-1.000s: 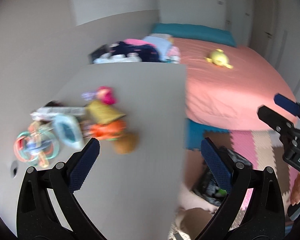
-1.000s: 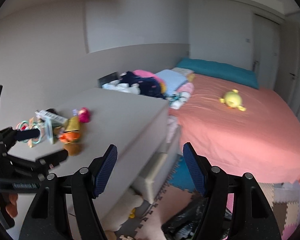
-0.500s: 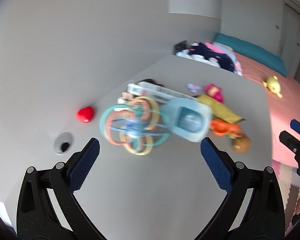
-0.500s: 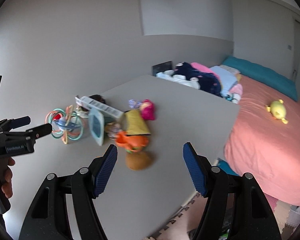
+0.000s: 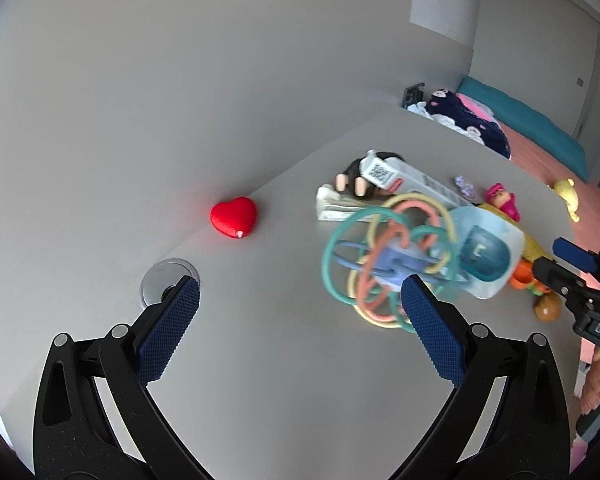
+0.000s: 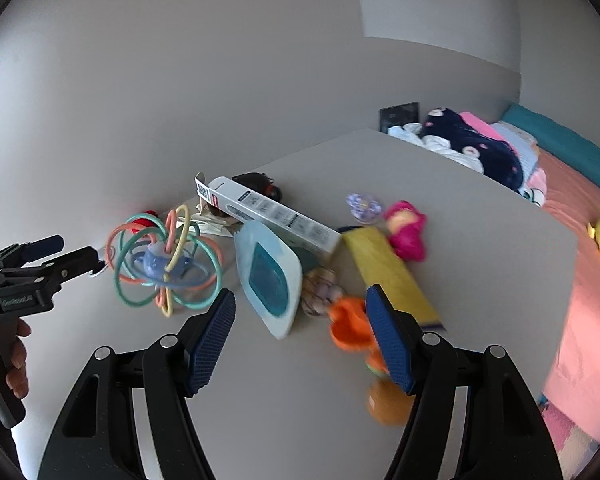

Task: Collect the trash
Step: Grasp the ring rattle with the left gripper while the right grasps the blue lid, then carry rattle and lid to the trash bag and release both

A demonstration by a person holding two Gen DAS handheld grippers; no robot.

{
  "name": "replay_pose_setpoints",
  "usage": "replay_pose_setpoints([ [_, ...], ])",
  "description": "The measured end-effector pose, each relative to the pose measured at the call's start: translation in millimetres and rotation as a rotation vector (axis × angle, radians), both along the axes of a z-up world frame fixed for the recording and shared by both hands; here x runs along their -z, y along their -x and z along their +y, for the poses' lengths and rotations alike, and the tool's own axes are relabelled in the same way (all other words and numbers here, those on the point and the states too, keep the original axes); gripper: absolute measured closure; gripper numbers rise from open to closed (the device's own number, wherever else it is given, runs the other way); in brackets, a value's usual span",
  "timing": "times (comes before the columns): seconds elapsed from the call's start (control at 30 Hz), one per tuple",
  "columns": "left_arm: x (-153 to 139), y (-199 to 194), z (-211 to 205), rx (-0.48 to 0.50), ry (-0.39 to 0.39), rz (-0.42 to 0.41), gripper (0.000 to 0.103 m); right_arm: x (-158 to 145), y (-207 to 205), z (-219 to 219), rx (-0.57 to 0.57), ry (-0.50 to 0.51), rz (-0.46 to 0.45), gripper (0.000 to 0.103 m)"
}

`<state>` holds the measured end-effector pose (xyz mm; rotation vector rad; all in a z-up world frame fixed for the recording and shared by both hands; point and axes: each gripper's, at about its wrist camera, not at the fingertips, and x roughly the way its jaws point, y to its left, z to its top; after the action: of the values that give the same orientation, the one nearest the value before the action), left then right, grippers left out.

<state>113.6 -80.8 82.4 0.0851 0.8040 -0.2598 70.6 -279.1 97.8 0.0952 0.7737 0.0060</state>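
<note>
1. Your left hand-held gripper (image 5: 300, 334) hangs over bare counter (image 5: 284, 400) at the lower middle of the left view. Its jaws stand apart with nothing between them, which suits an approach where no target is picked yet.
2. Your right hand-held gripper (image 6: 302, 342) is likewise spread and empty. Its right pad overlaps the orange toy (image 6: 350, 326) in the picture, but I judge that as line of sight, not contact.
3. The likeliest trash is the white box (image 6: 276, 216), lying tilted across the pile at the centre of the right view, its open flap toward the upper left. Crumpled paper (image 5: 336, 208) lies under it, left of centre in the left view.
4. The yellow pack (image 6: 388, 276) lies flat, right of the box, just above your right pad. It may also be trash.
5. The rest looks like toys to leave: ring rattle (image 5: 384, 256), blue teether (image 6: 270, 276), pink doll (image 6: 406, 230), red heart (image 5: 234, 217) alone toward the wall.
6. The box rests on other things, so one end sits raised. That gives your right jaws an edge to close across.
7. The rattle sits just beside the box. Come in from the right side so the rings do not snag.
8. No bin shows in either view.
</note>
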Motion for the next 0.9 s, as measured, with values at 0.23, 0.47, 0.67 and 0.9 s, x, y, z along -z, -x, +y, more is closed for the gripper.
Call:
replay_pose_setpoints([
  [0.23,16.2,-29.7,-4.7,0.067,0.072,0.045,0.005,21.7,-41.0,9.2,-0.026,-0.016,0.063,0.037],
  [0.47,26.4,-51.3,-10.4,0.137,0.191,0.080,0.028,38.3,-60.1,14.5,-0.064,-0.052,0.107,0.064],
  [0.67,33.6,-49.1,-14.9,0.115,0.166,0.102,0.088,32.4,-52.6,16.6,-0.078,-0.056,0.071,0.077],
  [0.9,7.6,-27.5,-6.3,0.059,0.182,0.030,0.093,11.5,-32.6,13.0,-0.059,-0.054,0.010,0.084],
])
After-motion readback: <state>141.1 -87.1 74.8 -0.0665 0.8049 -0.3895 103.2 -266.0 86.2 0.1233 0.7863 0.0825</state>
